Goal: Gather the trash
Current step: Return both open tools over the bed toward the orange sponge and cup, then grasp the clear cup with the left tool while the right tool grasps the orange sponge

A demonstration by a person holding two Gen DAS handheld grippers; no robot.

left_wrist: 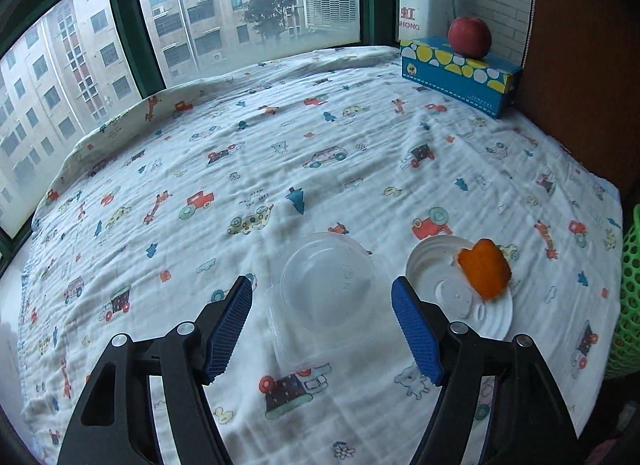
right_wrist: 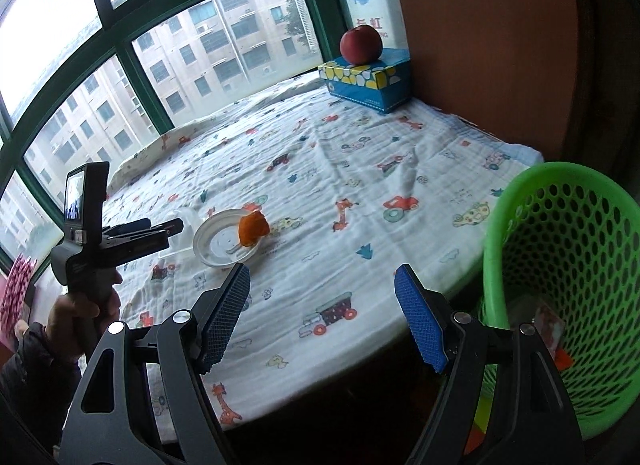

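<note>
A clear plastic container (left_wrist: 326, 297) lies on the printed cloth just ahead of my left gripper (left_wrist: 322, 301), which is open with its blue pads either side of it. A white plastic lid (left_wrist: 452, 297) lies to its right with an orange peel piece (left_wrist: 486, 271) on it. In the right wrist view the lid (right_wrist: 224, 243) and peel (right_wrist: 252, 227) lie left of centre, with the left gripper (right_wrist: 160, 231) beside them. My right gripper (right_wrist: 322, 301) is open and empty over the table's near edge. A green mesh basket (right_wrist: 568, 265) stands at the right with some trash inside.
A blue tissue box (left_wrist: 456, 75) with a red apple (left_wrist: 470, 37) on top stands at the far right corner by a brown wall (right_wrist: 480, 45). Windows (left_wrist: 240, 13) run along the far side. The cloth-covered table (right_wrist: 360, 169) spreads across the middle.
</note>
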